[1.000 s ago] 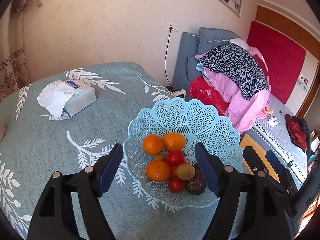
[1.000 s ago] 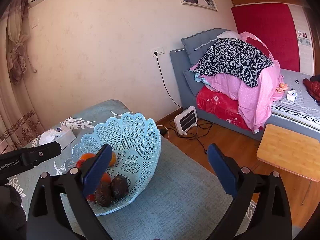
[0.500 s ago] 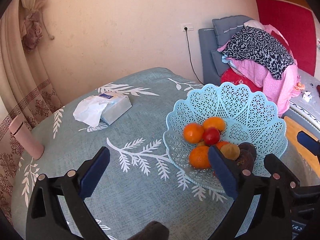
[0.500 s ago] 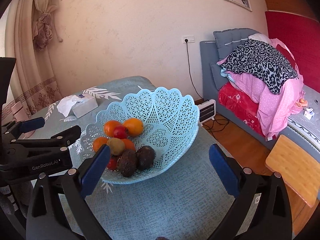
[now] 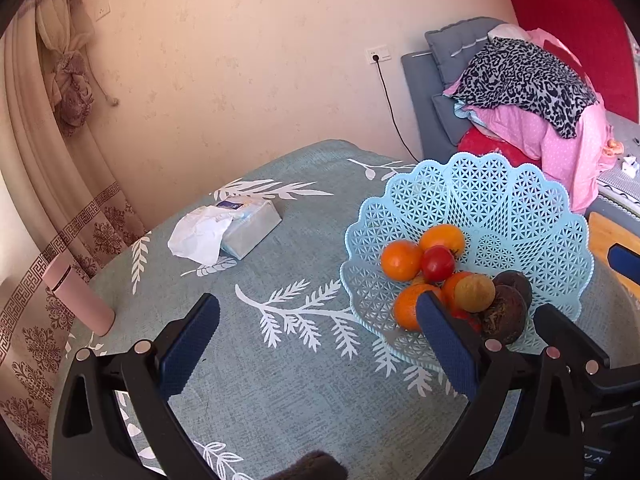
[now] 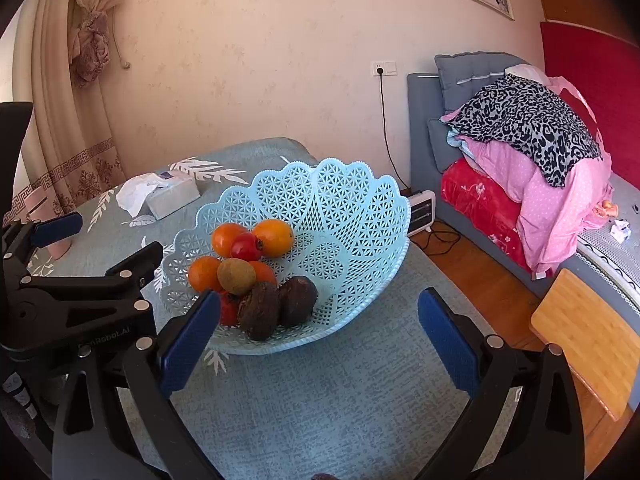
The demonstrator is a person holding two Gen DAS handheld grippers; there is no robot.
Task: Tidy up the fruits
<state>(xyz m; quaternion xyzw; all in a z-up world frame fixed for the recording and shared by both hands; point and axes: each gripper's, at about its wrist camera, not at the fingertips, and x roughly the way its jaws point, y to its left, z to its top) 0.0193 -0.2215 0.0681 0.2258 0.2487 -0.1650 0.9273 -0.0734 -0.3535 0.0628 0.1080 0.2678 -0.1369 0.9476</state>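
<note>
Far left: pink bottle (image 5: 78,300) upright at the table edge, by the curtain (image 5: 60,128). Right of it a tissue box (image 5: 244,226) lies on the tablecloth (image 5: 280,392), well apart from the basket.

Left gripper (image 5: 318,340) hangs over bare cloth, fingers spread wide, holding nothing; its right pad (image 5: 446,350) overlaps the basket's near rim in view, contact can't be judged.

Basket (image 6: 360,208), light-blue lattice, sits on the table right of centre. All fruit is inside, bunched at its left/near side:
- two oranges (image 6: 226,238) at the far side with a tomato (image 6: 245,247) between them
- another orange (image 6: 204,274) nearer, a kiwi (image 6: 236,276) beside it
- two dark brown fruits (image 6: 260,310) nearest, touching each other
- one more red fruit mostly hidden under the pile

Right gripper (image 6: 318,338) hovers at the basket's near rim, fingers wide apart, empty. The left pad (image 6: 188,340) covers the rim near the dark fruit; the right pad is over cloth.

Far right: heater (image 6: 420,212) on the floor, bed (image 6: 520,168) piled with bedding, wooden stool (image 6: 588,336).
</note>
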